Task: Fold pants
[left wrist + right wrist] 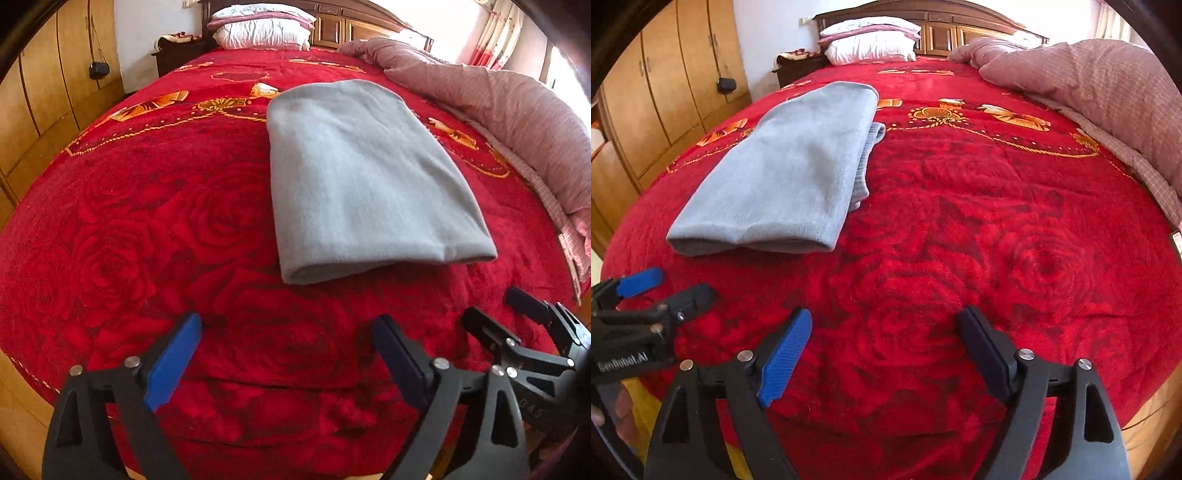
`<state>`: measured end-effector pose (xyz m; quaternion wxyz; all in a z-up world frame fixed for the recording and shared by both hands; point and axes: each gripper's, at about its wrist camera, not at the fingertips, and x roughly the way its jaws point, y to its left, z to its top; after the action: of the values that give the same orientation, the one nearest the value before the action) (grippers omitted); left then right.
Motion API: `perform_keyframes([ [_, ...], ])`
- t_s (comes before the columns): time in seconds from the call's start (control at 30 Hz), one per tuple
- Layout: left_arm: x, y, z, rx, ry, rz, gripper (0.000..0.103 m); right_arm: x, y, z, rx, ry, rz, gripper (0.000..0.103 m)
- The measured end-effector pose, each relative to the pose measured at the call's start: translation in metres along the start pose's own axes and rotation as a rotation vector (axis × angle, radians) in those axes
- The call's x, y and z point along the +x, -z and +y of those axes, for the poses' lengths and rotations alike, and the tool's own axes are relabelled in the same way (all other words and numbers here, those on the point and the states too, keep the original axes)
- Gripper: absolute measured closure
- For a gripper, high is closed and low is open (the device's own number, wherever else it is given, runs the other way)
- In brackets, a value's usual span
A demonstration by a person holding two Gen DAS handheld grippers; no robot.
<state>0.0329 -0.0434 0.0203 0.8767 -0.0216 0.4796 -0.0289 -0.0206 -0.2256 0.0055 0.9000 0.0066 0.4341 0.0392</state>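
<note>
The grey pants [362, 177] lie folded into a thick rectangle on the red rose-patterned blanket [147, 221], with the folded edge towards me. My left gripper [288, 321] hovers open just short of that near edge, nothing between its fingers. To its right my right gripper [491, 304] also stands open. In the right wrist view the pants [783, 173] lie to the upper left, loose layers showing along their right side. There my right gripper [884, 314] is open over bare blanket, and my left gripper [683, 282] is open at the left, near the pants' corner.
A pink quilt [517, 122] is bunched along the bed's right side. White pillows [262, 29] rest against the wooden headboard. A wooden wardrobe [48, 92] stands left of the bed. A hand [617, 410] shows at the lower left.
</note>
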Motion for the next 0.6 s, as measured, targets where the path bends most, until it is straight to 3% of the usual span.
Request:
perform_keyframes([
  [0.27, 0.0054, 0.0029, -0.0088, 0.024, -0.053, -0.011, 0.0, 0.0018, 0.0049, 0.005, -0.004, 0.018, -0.033, 0.014],
  [0.6, 0.0063, 0.0011, -0.0089, 0.018, -0.056, -0.014, 0.0, 0.0023, 0.0041, 0.0036, 0.002, 0.012, -0.037, 0.013],
])
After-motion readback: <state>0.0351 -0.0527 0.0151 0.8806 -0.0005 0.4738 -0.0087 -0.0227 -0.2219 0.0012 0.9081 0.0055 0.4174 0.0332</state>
